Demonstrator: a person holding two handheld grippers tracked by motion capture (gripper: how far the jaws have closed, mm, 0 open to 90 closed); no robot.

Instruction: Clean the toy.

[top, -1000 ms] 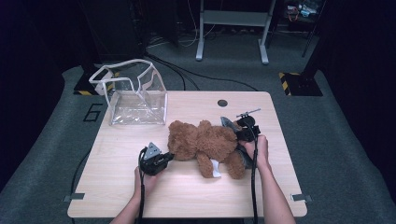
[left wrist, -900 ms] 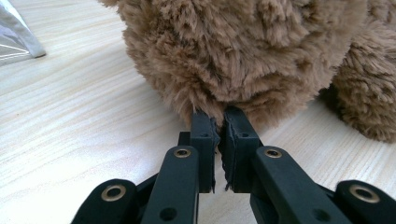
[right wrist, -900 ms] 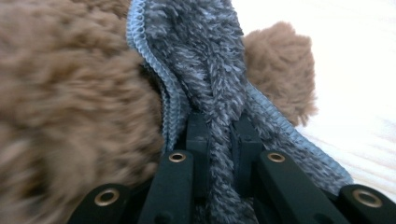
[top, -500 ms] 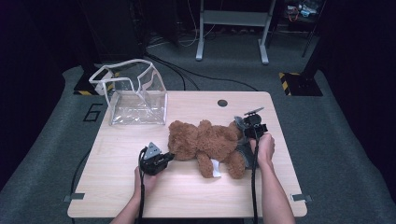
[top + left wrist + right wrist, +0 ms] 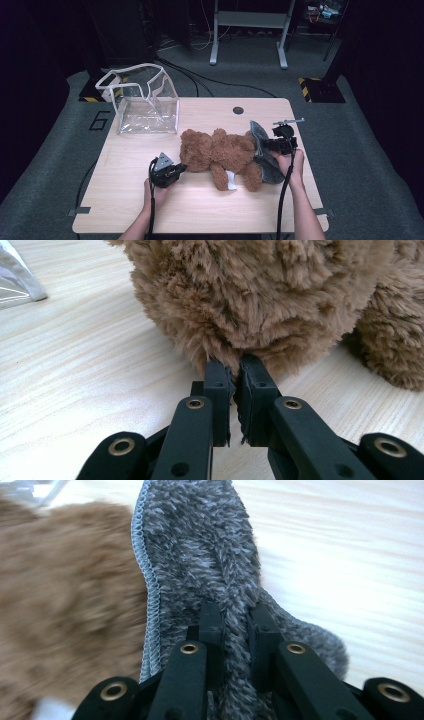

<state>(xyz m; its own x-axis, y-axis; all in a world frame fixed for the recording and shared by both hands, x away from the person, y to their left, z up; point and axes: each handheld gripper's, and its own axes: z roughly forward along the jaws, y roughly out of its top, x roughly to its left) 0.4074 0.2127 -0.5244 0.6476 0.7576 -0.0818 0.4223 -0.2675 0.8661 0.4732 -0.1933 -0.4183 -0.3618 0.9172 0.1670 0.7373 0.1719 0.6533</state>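
Note:
A brown teddy bear (image 5: 220, 152) lies across the middle of the wooden table (image 5: 200, 215), head to the left. My left gripper (image 5: 181, 169) pinches the fur at the bear's head; in the left gripper view its jaws are closed on a tuft of the brown teddy bear (image 5: 260, 300). A grey fuzzy cloth (image 5: 262, 150) drapes over the bear's lower end at the right. My right gripper (image 5: 265, 146) is shut on this grey cloth (image 5: 210, 570), with a fold squeezed between the jaws and the stitched edge lifted.
A clear plastic bag (image 5: 145, 102) with white trim stands open at the table's far left. A small dark round hole (image 5: 238, 110) marks the table's far edge. A white tag (image 5: 230, 180) sticks out under the bear. Dark floor and a metal stand lie beyond.
My right gripper has risen and drawn the grey cloth up and left over the bear's lower end. The left gripper and the bear's head have stayed put.

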